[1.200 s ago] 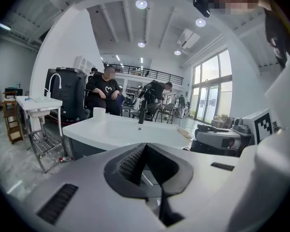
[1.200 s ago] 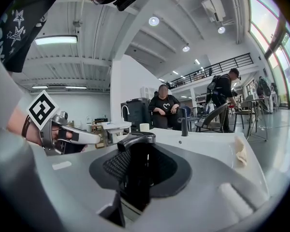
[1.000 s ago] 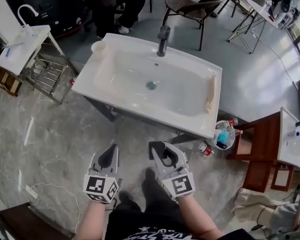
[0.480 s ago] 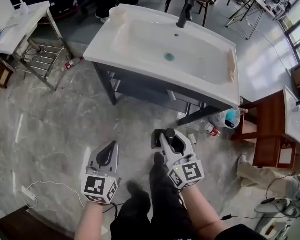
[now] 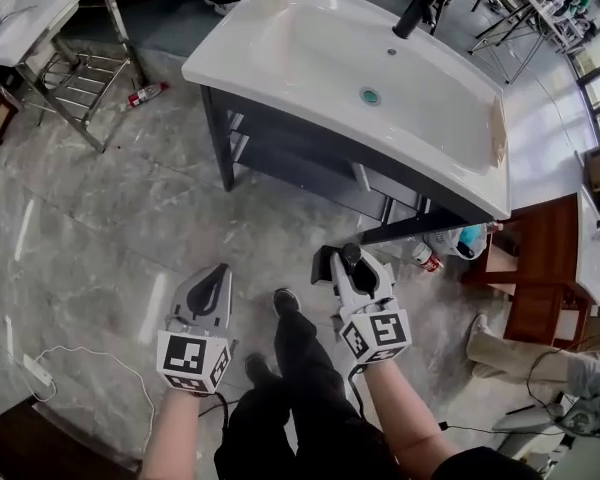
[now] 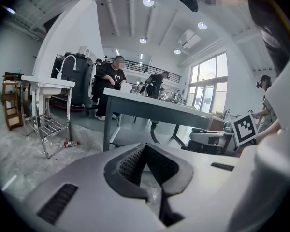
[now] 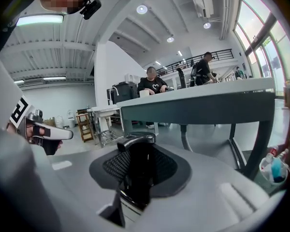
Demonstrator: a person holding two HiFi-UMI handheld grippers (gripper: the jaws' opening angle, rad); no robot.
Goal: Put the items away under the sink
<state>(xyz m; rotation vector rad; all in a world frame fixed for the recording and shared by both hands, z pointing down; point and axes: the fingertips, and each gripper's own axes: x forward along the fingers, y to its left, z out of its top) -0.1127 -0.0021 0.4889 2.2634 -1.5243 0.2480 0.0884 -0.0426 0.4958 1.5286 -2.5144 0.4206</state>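
While overhead shows little, right gripper jaws clamp a black bottle, perhaps; left gripper jaws touch, empty.

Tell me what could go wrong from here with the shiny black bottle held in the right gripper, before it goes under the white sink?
1. The glossy black bottle is smooth and sticks out of the right gripper; it might slip or tip.
2. The dark metal frame under the white ceramic sink leaves a low opening; the bottle could knock a bar.
3. The clear bag of small bottles on the floor beside the frame could get kicked.
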